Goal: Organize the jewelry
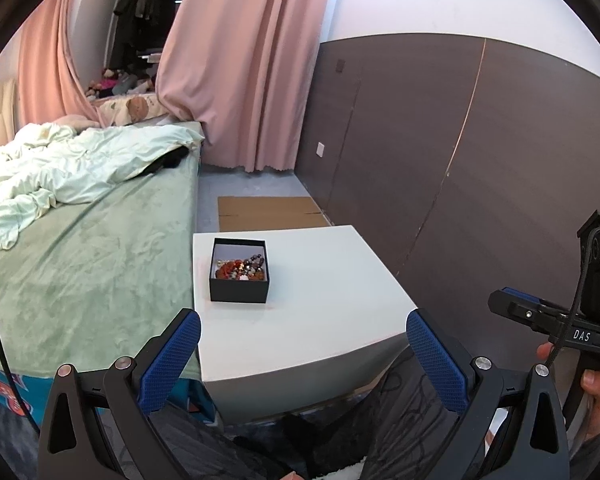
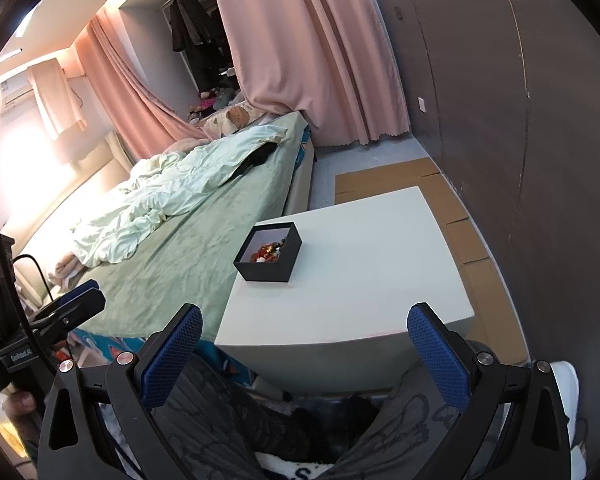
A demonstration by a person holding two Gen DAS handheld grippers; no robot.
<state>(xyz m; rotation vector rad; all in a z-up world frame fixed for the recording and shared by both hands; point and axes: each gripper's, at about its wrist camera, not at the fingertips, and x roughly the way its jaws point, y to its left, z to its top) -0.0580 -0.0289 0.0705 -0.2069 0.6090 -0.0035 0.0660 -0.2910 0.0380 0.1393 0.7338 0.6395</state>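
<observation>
left wrist | left claw (image 1: 303, 328) spread | right claw (image 2: 305, 326) spread | black box (image 1: 239, 269) holds beads, probably bracelets

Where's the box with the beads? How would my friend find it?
Look for the white table beside the green bed. On the side of its top nearest the bed sits a small black box with no lid. It is the only thing on the table, with red and brown beads piled inside.
</observation>
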